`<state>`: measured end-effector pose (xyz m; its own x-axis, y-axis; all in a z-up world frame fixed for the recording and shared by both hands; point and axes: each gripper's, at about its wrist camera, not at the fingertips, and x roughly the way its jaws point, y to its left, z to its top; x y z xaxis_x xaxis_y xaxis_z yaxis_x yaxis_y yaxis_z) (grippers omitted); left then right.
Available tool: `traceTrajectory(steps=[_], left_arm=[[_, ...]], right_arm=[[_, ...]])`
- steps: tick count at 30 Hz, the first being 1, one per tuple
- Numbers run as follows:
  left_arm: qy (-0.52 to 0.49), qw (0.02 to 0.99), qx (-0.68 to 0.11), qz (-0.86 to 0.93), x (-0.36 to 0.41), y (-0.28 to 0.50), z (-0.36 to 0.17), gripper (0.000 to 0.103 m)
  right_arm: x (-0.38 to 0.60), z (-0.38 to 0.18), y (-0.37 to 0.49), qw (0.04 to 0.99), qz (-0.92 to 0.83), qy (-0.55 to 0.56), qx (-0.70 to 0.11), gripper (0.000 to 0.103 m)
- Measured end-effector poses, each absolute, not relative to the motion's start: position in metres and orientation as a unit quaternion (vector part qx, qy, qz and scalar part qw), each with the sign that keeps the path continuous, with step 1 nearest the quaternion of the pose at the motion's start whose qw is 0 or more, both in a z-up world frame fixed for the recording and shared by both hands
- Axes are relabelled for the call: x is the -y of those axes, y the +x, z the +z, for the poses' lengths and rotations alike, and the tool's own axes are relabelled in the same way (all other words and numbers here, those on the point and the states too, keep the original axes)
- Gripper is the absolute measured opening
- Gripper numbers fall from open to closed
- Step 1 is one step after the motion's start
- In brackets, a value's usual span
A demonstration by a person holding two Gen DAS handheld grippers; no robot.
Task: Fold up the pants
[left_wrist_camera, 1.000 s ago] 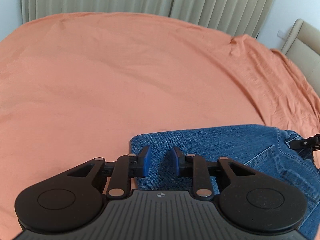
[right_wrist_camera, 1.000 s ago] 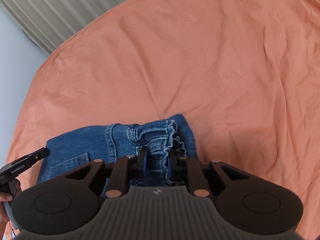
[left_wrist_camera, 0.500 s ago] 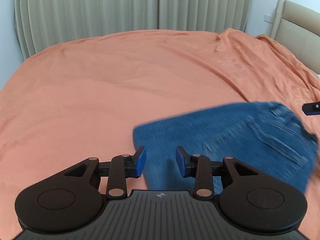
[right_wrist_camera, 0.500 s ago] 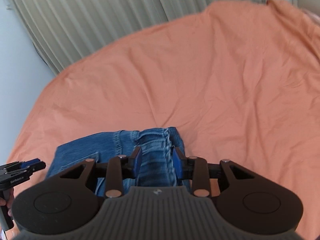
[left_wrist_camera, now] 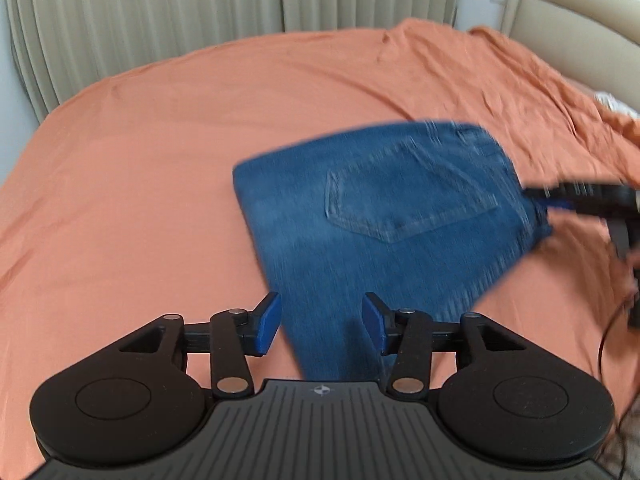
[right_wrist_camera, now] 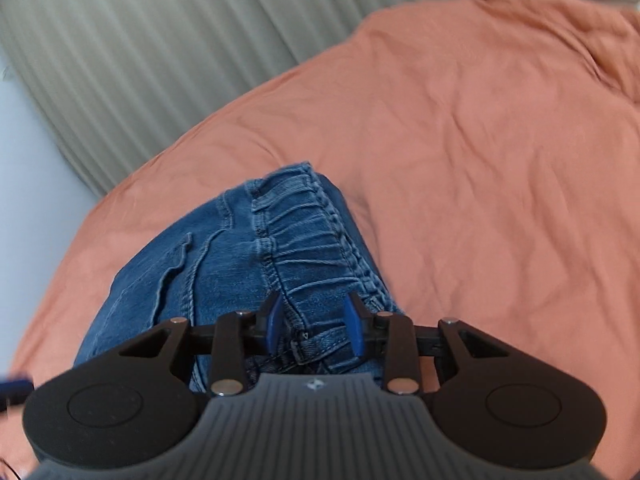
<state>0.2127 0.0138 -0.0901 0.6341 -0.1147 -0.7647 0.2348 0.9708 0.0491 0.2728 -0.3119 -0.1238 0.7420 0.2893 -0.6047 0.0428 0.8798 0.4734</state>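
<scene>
So the folded jeans (left_wrist_camera: 384,216) are lying flat on the orange bedsheet (left_wrist_camera: 160,160), back pocket facing up, sitting just ahead of the left gripper (left_wrist_camera: 320,324) and running back under the gap between its jaws. That gripper is released. Its jaws have just been opening wider, the blue pads (left_wrist_camera: 269,322) stand apart with denim showing between them, but they aren't pressing on it. The picture is pretty motion-blurred, fwiw.

From the other side, the right gripper (right_wrist_camera: 314,328) is right over the gathered elastic waistband (right_wrist_camera: 304,236), which stretches away from its tips. Its jaws have been opening too and now sit parted, one either side of the waistband corner with the fabric between them, pads clear of it as far as I can tell. So let go, not clamped.

Off to the far right of the left gripper's view you can see the right gripper as a dark blur at the jeans' edge. Beyond the bed there are beige pleated curtains (left_wrist_camera: 200,20), and a padded headboard (left_wrist_camera: 568,4) up in the right corner.
</scene>
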Motion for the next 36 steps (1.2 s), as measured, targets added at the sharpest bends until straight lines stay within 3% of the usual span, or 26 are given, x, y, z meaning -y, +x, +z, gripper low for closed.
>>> traceTrajectory(steps=[5, 10, 13, 14, 15, 20, 27, 36], left_arm=[[0.14, 0.883, -0.438, -0.092, 0.008, 0.182, -0.105, 0.063], [0.185, 0.882, -0.428, -0.068, 0.021, 0.181, -0.128, 0.06], [0.191, 0.879, -0.433, -0.063, 0.025, 0.19, -0.134, 0.045], [0.201, 0.875, -0.435, -0.062, 0.027, 0.193, -0.136, 0.031], [0.219, 0.871, -0.436, -0.06, 0.03, 0.193, -0.137, 0.024], [0.437, 0.825, -0.349, -0.079, 0.061, 0.162, -0.128, 0.021], [0.395, 0.806, -0.433, -0.087, 0.05, 0.177, -0.168, 0.02], [0.388, 0.801, -0.449, -0.088, 0.048, 0.188, -0.178, 0.019]], right_arm=[[0.309, -0.126, 0.274, 0.907, 0.069, 0.229, -0.346, 0.029], [0.305, -0.124, 0.27, 0.913, 0.066, 0.223, -0.335, 0.03], [0.31, -0.127, 0.265, 0.911, 0.072, 0.237, -0.33, 0.03], [0.312, -0.128, 0.266, 0.909, 0.073, 0.242, -0.33, 0.03], [0.314, -0.128, 0.266, 0.908, 0.074, 0.247, -0.331, 0.03], [0.317, -0.129, 0.267, 0.905, 0.077, 0.256, -0.332, 0.03], [0.311, -0.128, 0.268, 0.908, 0.079, 0.235, -0.339, 0.03], [0.305, -0.131, 0.269, 0.911, 0.077, 0.219, -0.34, 0.03]])
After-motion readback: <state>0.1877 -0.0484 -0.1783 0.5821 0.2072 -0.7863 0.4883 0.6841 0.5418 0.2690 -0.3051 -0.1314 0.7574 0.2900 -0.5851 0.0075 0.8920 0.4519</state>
